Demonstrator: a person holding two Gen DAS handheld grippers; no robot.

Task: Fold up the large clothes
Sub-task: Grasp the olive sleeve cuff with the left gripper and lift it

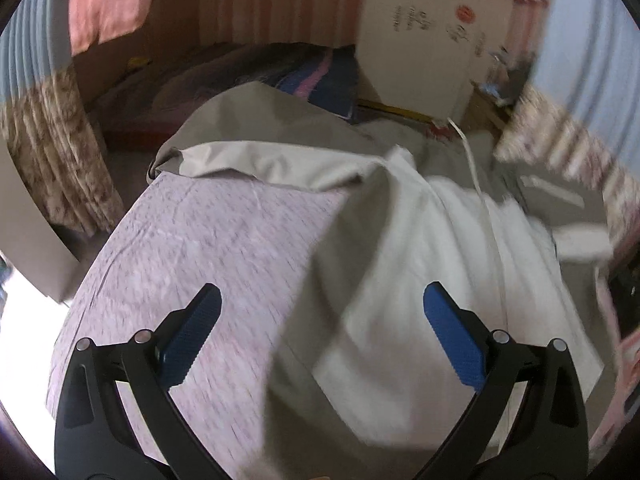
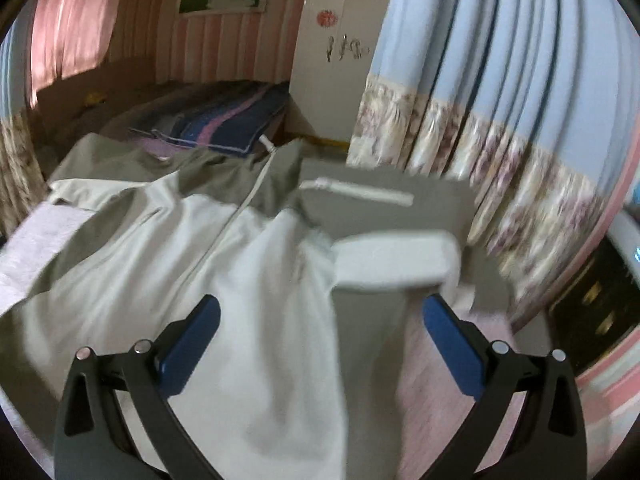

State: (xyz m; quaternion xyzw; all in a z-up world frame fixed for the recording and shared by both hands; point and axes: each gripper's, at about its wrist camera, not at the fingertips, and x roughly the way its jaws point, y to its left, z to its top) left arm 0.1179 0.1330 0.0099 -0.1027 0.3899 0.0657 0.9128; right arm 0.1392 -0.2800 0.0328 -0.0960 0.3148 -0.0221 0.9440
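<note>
A large zip-up jacket [image 1: 420, 248], off-white with olive-grey panels, lies spread on a bed with a pale pink sheet [image 1: 208, 240]. In the right wrist view the jacket [image 2: 240, 280] shows its white zipper [image 2: 256, 184] and a sleeve with a white cuff [image 2: 392, 260] folded across. My left gripper [image 1: 322, 300] is open above the jacket's left edge and holds nothing. My right gripper [image 2: 320, 312] is open above the jacket body, just in front of the cuff, and holds nothing.
A folded blue and pink blanket [image 2: 224, 124] lies beyond the jacket. Blue curtains with a floral band [image 2: 500, 120] hang at the right. A white cabinet [image 1: 424, 40] stands behind the bed. A dark dresser [image 2: 592, 320] is at the far right.
</note>
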